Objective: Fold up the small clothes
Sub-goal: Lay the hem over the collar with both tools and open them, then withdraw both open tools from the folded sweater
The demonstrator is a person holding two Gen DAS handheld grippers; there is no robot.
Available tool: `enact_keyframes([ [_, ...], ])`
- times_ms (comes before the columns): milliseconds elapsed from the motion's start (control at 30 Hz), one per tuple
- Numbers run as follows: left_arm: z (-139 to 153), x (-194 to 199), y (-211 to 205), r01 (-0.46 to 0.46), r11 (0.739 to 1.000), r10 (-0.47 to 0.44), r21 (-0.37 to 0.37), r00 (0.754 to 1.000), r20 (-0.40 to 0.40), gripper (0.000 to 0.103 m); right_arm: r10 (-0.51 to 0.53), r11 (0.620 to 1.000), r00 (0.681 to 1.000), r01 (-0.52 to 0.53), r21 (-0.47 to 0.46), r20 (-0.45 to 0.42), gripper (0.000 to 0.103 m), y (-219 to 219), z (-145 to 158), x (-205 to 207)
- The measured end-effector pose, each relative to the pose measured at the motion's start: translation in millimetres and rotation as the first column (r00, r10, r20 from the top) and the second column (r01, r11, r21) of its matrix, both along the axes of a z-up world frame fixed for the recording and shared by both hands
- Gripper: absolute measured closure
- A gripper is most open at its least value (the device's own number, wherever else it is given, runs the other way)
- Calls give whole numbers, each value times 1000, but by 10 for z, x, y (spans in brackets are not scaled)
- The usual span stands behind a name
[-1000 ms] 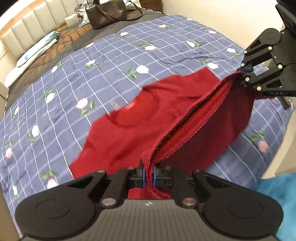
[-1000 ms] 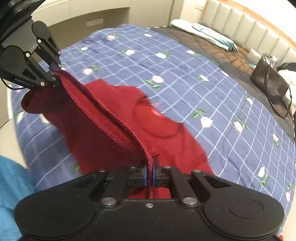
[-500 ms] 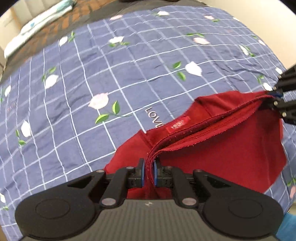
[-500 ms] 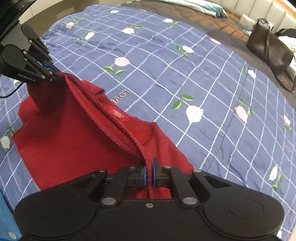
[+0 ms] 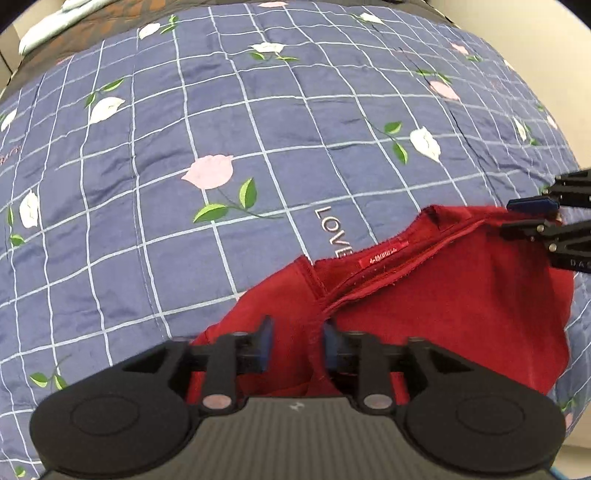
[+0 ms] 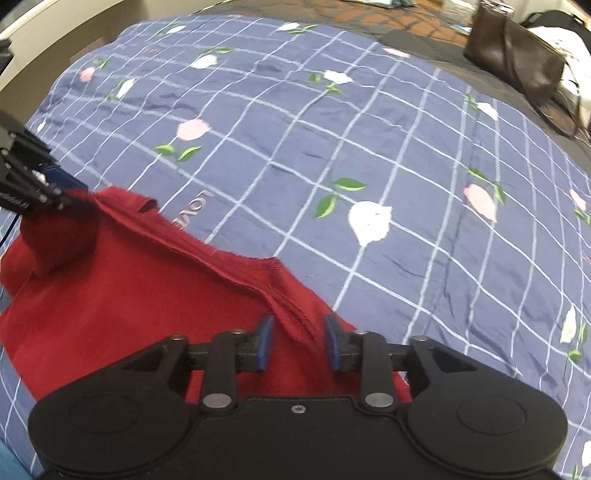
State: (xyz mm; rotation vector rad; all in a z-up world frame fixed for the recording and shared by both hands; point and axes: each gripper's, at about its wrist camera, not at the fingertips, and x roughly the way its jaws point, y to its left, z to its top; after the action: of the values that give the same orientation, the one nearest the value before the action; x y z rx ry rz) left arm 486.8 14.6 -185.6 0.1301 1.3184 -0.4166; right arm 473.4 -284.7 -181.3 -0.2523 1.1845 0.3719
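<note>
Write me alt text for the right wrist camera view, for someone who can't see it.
The right gripper, jaws open, hovers over the hem of a dark red garment folded on a blue checked floral bedspread. The left gripper is at the garment's far corner, and a brown handbag sits at the back.

A bed [image 5: 155, 258] spread with a blue checked, rose-printed quilt [image 6: 406, 155]; a brown handbag [image 6: 517, 59] rests near its far corner, by cream walls [image 6: 55, 33].
</note>
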Motion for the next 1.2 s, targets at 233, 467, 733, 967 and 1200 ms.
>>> enact_keyframes([
  [233,98,-52,158,-50,994,51,-97,999,9,17,-118,992,993,117,45,26,22,-179,10,-133],
  [467,47,-327,301,-134,979,135,-153,991,-5,8,-305,951,952,303,65,14,11,-344,-127,-536],
  [733,-350,-315,345,-279,954,281,106,960,-6,33,-365,931,931,365,2,-7,4,-298,-227,-1010],
  [967,-396,-337,407,-337,916,344,217,939,6,14,-401,906,915,388,-170,-50,2,-472,-397,-1183],
  [1200,-242,-577,477,-416,880,419,231,907,36,3,-548,826,836,535,-178,-28,1,-811,-317,-1466],
])
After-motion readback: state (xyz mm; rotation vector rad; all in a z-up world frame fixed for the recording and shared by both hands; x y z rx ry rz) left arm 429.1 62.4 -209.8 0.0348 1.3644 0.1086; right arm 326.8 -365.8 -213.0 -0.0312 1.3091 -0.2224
